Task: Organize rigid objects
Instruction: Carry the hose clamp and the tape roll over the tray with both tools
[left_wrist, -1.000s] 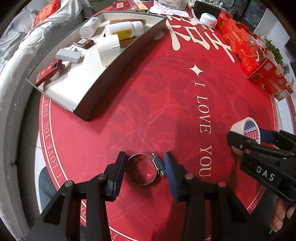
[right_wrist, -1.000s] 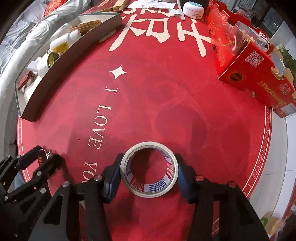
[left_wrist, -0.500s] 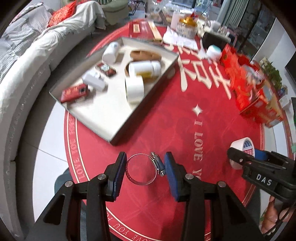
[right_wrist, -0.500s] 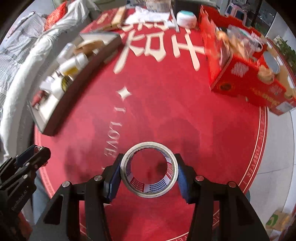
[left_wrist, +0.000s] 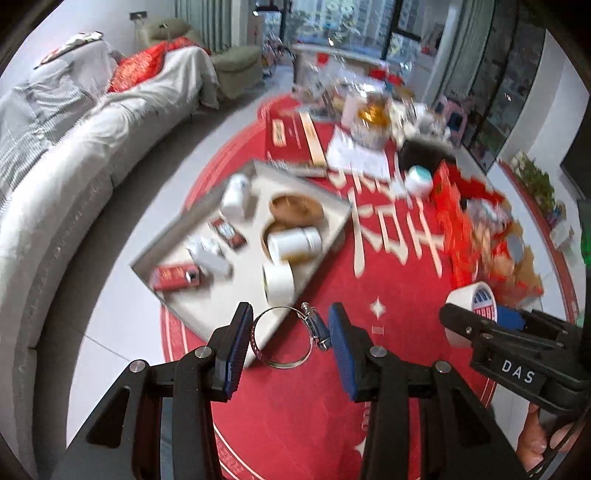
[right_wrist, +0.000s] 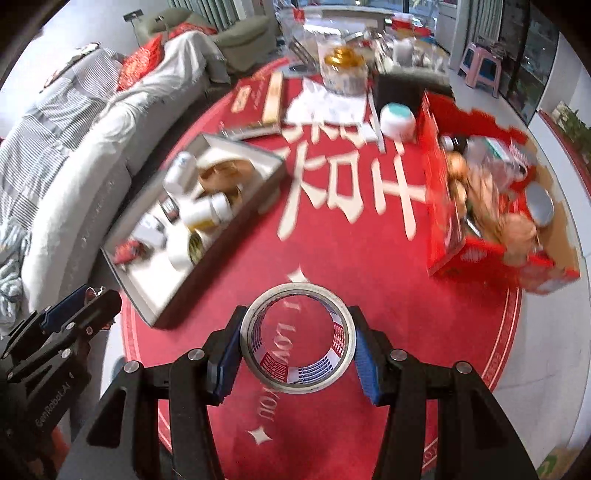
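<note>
My left gripper (left_wrist: 286, 343) is shut on a metal hose clamp (left_wrist: 284, 338), held in the air above the red round mat (left_wrist: 388, 280). Its blue pads press the ring from both sides. My right gripper (right_wrist: 297, 350) is shut on a roll of tape (right_wrist: 297, 382) with a red, white and blue print, also lifted off the mat. The same tape roll (left_wrist: 476, 299) shows at the right in the left wrist view. A grey tray (left_wrist: 184, 310) with bottles, small boxes and a white roll lies beyond the clamp. The left gripper (right_wrist: 77, 306) appears low on the left in the right wrist view.
A red carton (right_wrist: 491, 258) full of loose items stands at the right. A white jar with a teal lid (right_wrist: 397, 120), papers and a flat red box (left_wrist: 286, 136) lie at the mat's far side. A grey sofa (left_wrist: 74, 147) runs along the left.
Both grippers have risen off the mat with the clamp and the tape roll held. The views now look over the tray, the carton and the room behind.
</note>
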